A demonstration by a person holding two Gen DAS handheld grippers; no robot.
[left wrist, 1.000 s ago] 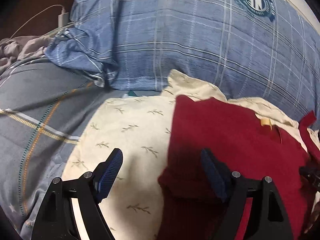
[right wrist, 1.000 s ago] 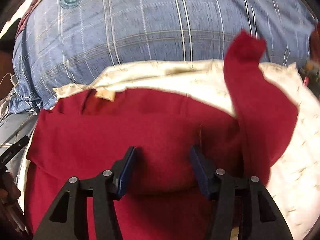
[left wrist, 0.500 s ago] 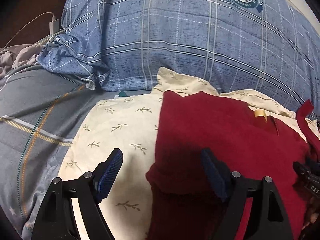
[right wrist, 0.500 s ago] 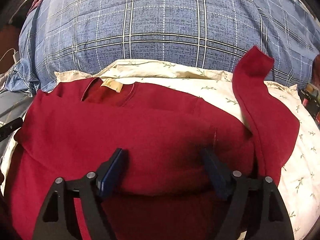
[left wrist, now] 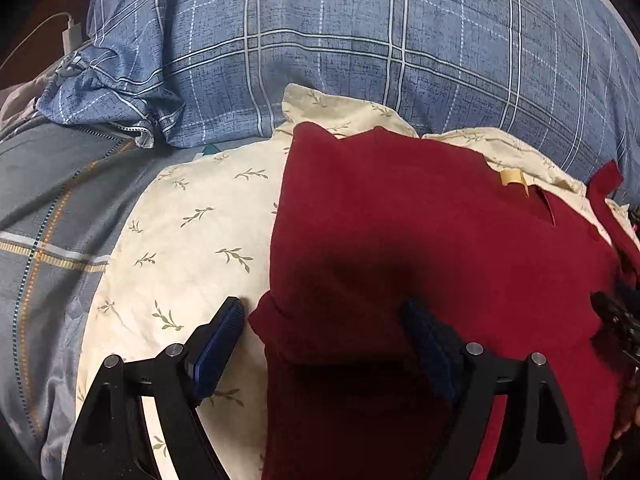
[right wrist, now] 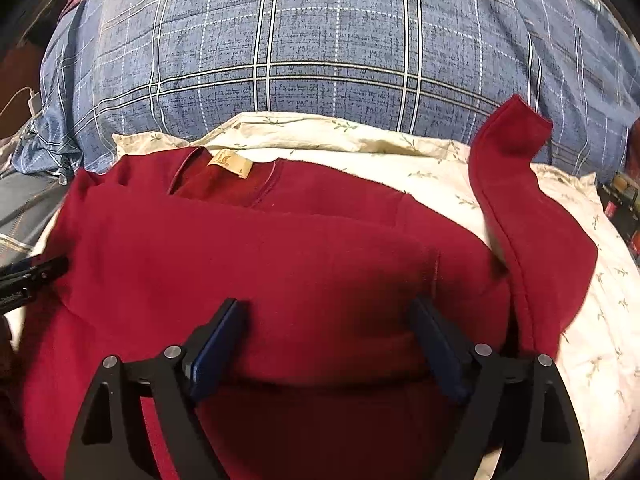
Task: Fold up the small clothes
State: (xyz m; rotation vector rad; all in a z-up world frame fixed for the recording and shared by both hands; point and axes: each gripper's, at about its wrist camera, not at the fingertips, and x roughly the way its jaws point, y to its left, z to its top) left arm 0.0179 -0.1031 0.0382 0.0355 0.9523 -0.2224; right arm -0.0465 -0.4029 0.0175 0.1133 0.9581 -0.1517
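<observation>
A dark red top [left wrist: 420,240] lies on a cream leaf-print cloth [left wrist: 192,232], its lower part folded up over the body. A tan neck label [right wrist: 230,163] shows at the collar. One sleeve [right wrist: 532,224] sticks out to the right over the cream cloth. My left gripper [left wrist: 324,340] is open and straddles the left end of the fold, holding nothing. My right gripper [right wrist: 328,340] is open over the right part of the fold, holding nothing. The left gripper's tip [right wrist: 28,280] shows at the left edge of the right wrist view.
A big blue plaid pillow [right wrist: 320,48] lies just behind the clothes. Grey striped bedding [left wrist: 48,216] lies to the left. A white charger and cable [left wrist: 70,36] sit at the far left. Dark items [right wrist: 620,200] stand at the right edge.
The right gripper opened wider, from partly closed to fully open. Both views shifted slightly, with the folded red top staying in place.
</observation>
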